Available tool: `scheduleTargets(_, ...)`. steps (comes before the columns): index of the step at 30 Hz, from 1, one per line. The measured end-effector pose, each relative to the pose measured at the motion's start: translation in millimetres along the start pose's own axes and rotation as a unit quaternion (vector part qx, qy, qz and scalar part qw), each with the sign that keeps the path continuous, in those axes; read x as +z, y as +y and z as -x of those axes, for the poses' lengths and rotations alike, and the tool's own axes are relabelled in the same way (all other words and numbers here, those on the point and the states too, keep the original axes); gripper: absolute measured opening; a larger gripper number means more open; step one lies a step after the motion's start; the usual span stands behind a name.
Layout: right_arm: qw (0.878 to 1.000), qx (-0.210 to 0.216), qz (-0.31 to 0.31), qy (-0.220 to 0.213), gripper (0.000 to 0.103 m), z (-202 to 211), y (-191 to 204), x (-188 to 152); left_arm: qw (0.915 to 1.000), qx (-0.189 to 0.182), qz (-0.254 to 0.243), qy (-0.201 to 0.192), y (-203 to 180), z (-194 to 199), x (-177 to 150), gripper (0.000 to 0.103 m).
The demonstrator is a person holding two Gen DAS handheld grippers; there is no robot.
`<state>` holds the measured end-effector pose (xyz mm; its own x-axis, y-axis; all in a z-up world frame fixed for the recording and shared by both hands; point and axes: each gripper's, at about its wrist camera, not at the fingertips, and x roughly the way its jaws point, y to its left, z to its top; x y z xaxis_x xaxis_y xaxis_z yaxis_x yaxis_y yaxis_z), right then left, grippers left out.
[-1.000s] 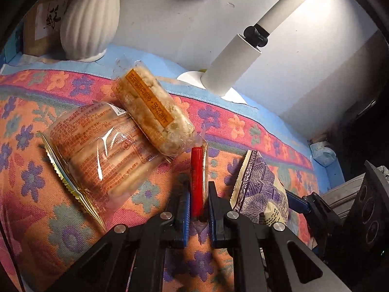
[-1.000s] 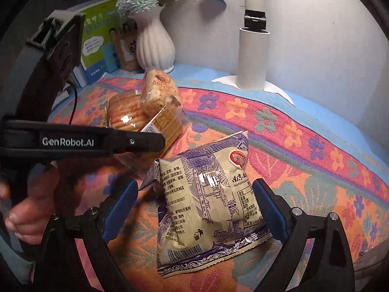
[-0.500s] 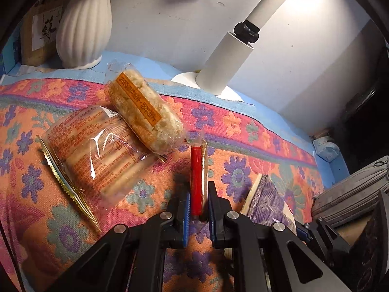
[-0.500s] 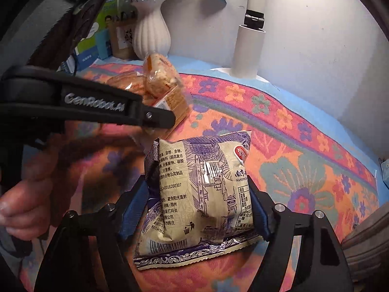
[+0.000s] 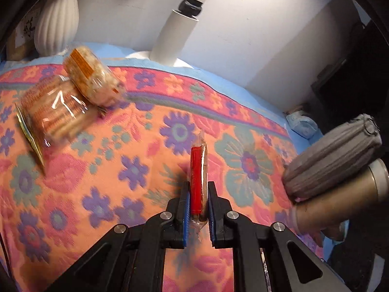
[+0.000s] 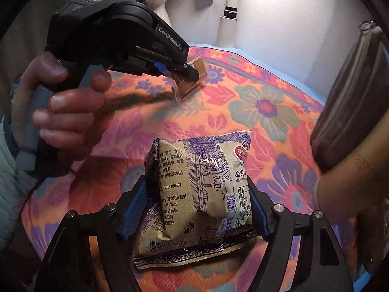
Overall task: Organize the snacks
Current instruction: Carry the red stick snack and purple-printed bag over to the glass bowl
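My left gripper [image 5: 198, 202] is shut on a thin wrapped bar with a red label [image 5: 198, 168], held upright on edge over the floral cloth [image 5: 136, 170]. The right wrist view shows that same left gripper [image 6: 188, 73] at the upper left with the bar [image 6: 194, 82] in its tips and a hand [image 6: 65, 102] on its handle. My right gripper [image 6: 197, 209] is shut on a puffy cream-and-purple snack bag [image 6: 201, 185], with its blue pads pressed into both sides. A clear pack of biscuit sticks [image 5: 53, 114] and an orange-labelled rice cake pack [image 5: 93, 82] lie at the far left.
A white ribbed vase [image 5: 58, 24] and a white lamp post [image 5: 177, 36] stand at the back by the wall. A grey pouch [image 5: 333, 155] and a brownish metal cylinder [image 5: 345, 202] sit at the cloth's right edge, close beside the right gripper.
The right gripper's jaws closed on the snack bag and carried it right. The left gripper moved right with the bar, away from the two packs.
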<state>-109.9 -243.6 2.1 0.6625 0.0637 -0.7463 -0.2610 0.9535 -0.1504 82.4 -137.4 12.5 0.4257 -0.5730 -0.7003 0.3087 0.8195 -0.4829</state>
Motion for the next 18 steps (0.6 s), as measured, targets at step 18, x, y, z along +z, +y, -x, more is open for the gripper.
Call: scheduleTargets(18,0.989,0.032,-0.142,-0.031,0.072,73.3,-92.3,-61.6,0.9909,-0.080,-0.105,0.025,-141.7,31.4,-75.1,0.011)
